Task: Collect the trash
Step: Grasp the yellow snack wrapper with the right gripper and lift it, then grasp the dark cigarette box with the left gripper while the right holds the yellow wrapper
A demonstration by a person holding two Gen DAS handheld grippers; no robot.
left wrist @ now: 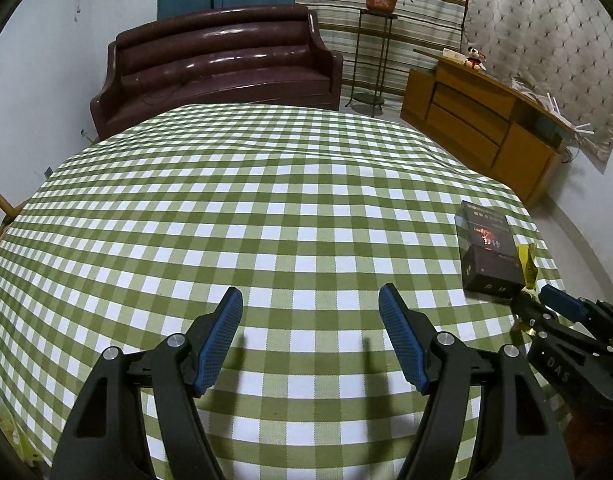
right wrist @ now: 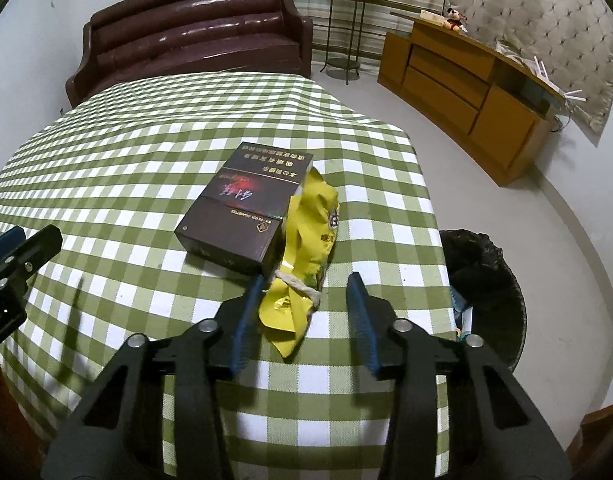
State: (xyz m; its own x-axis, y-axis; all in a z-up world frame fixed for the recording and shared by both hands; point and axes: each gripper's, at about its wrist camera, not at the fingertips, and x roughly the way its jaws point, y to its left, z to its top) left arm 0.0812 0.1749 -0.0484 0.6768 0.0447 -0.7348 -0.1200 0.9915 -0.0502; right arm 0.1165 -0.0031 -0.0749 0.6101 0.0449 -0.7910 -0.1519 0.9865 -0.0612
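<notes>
A crumpled yellow snack wrapper [right wrist: 311, 216] lies on the green checked tablecloth [right wrist: 106, 160] near the table's right edge, against a dark cigarette box [right wrist: 242, 208]. My right gripper [right wrist: 306, 280] is open with the wrapper's near end between its blue pads. The left pad is close beside the wrapper and the right pad stands apart from it. In the left wrist view, my left gripper [left wrist: 310, 290] hovers open over bare cloth [left wrist: 226, 200], holding nothing. The box [left wrist: 488, 252], the wrapper [left wrist: 527, 266] and the right gripper [left wrist: 546, 304] appear at that view's right.
A bin lined with a black bag [right wrist: 486, 272] stands on the floor just beyond the table's right edge. A brown sofa [right wrist: 194, 28] sits behind the table, with a wooden cabinet [right wrist: 466, 92] and a plant stand [right wrist: 346, 24] to the right. The left gripper [right wrist: 10, 248] shows at the left edge.
</notes>
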